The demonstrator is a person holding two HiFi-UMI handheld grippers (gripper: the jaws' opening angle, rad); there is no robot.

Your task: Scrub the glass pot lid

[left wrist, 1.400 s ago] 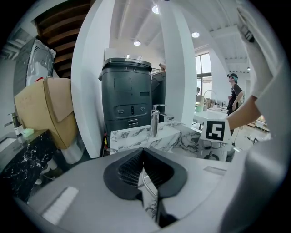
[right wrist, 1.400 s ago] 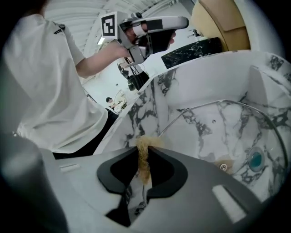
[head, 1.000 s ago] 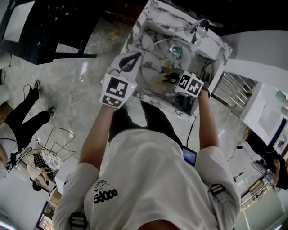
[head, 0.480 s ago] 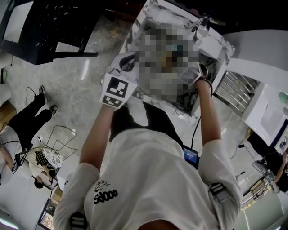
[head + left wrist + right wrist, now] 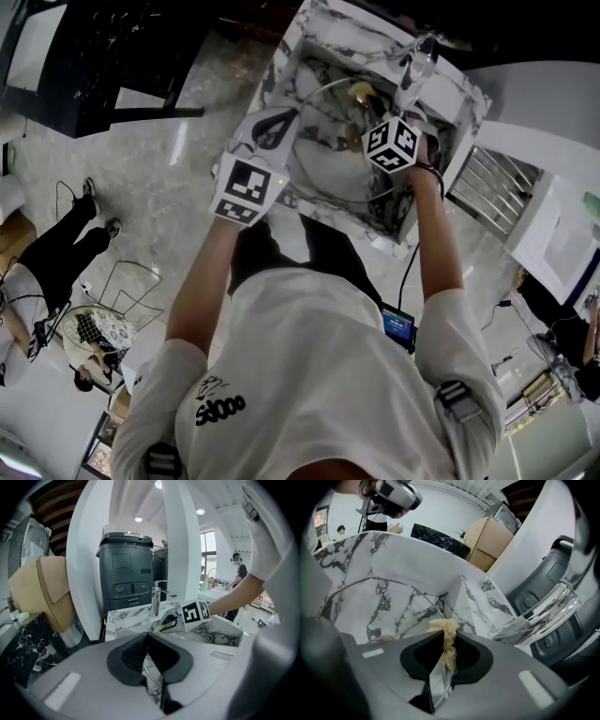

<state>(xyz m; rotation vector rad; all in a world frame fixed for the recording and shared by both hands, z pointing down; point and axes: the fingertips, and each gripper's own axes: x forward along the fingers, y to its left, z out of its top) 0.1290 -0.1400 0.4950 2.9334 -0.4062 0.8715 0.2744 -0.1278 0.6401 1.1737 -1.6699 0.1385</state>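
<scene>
The glass pot lid (image 5: 330,178) stands tilted in the marble sink (image 5: 314,37), its metal rim showing as an arc (image 5: 370,581). My left gripper (image 5: 279,124) is shut on the lid's near left rim; the glass edge (image 5: 152,679) runs between its closed jaws (image 5: 149,637). My right gripper (image 5: 367,105) is over the lid's far side, shut on a yellowish fibrous scrubber (image 5: 446,627) that sticks out past its jaws (image 5: 449,637). In the head view the scrubber (image 5: 361,91) lies against the glass near the faucet.
A chrome faucet (image 5: 417,56) rises at the sink's far edge and hangs close to my right gripper (image 5: 543,613). A dark appliance (image 5: 125,569) stands behind the sink. A metal rack (image 5: 487,187) is at the right; people (image 5: 47,244) are on the floor at left.
My right gripper has moved with the scrubber from the lid's middle toward its far edge by the faucet. The left gripper has kept its hold and place.
</scene>
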